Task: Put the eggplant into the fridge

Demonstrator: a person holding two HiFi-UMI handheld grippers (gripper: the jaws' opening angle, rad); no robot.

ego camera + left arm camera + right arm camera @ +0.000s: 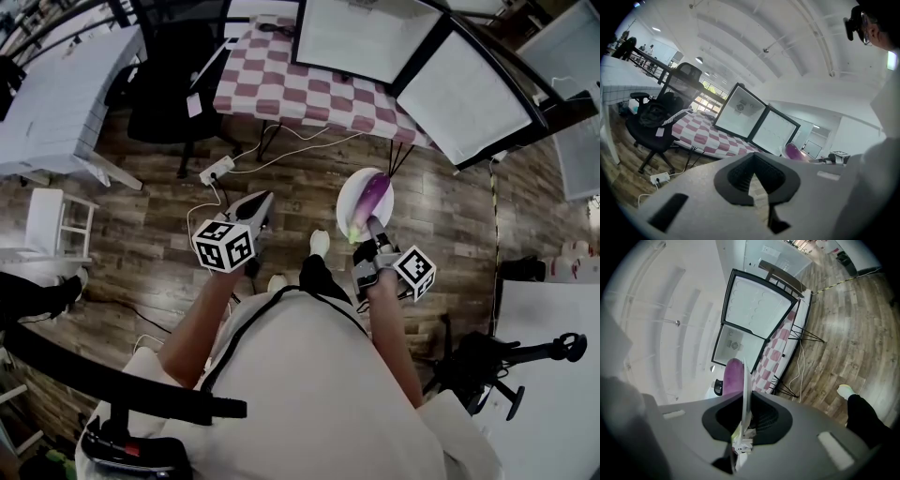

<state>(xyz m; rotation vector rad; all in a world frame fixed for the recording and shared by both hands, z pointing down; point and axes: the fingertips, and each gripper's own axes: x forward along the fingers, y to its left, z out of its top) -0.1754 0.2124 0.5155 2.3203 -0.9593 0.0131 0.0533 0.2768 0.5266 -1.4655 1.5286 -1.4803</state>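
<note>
Since the right gripper [373, 225] pinches only the near rim of the plate [349, 202], its jaws nearly closed on that thin edge, the plate could pivot or sag in the grip. Eggplant [373, 195] lies loose on the plate, nothing steadying it. Any tilt on the way to the fridge [366, 37] would likely roll it off onto the floor.

Second risk: a cable and power strip [217, 170] lie on the floor between the person and the counter [281, 84]; a foot could snag there.

Left gripper [258, 204]: jaws together, nothing between them, held out in the air beside the right one.

Containers:
- Plate holds the eggplant only.
- Fridge stands on the checked counter with its door [469, 94] swung wide; the white inside looks bare from here. Eggplant is well short of it.
</note>
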